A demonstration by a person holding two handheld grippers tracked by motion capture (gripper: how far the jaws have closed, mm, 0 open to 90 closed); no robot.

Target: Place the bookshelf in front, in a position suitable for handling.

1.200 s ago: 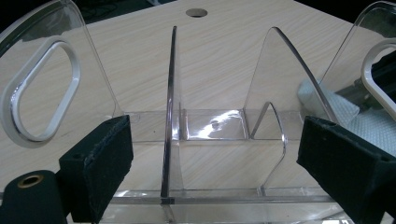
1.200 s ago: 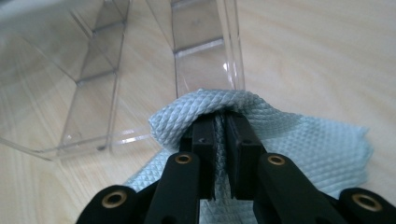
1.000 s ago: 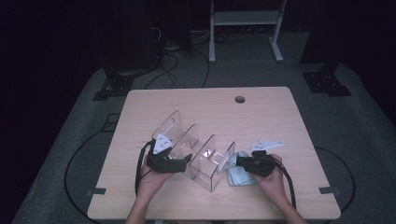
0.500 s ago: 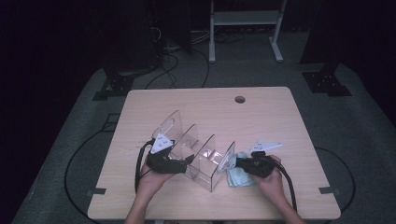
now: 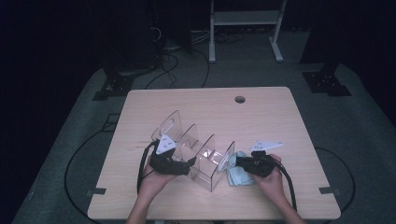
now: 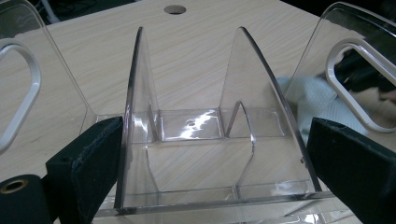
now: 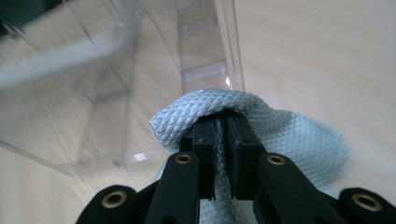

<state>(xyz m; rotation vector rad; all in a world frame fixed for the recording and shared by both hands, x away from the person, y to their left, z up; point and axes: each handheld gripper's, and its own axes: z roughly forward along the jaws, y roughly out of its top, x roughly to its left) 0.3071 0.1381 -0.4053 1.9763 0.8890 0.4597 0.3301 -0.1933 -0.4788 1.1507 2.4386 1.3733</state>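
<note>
Looking down from the high view, a person's two hands enter at the bottom centre of the frame, either side of a clear acrylic organizer [image 5: 196, 151] on a pale wooden table [image 5: 280, 116]. The left gripper [image 5: 187, 164] sits at the organizer's lower-left end; the right gripper [image 5: 239, 162] sits lower right, on a light blue cloth [image 5: 236, 175] touching the organizer's end wall.

In the left gripper view, its jaws stand spread wide around the organizer's walls and have just been opening further — the left pad [image 6: 100, 154] lies close against a wall; contact is unclear. The plastic looks stiff, slick and likely scratch-prone, best steadied by its outer walls.

In the right gripper view, the jaws are pressed together, pinching a fold of the soft, limp cloth [image 7: 280, 135] — light, and easily bunched.
</note>
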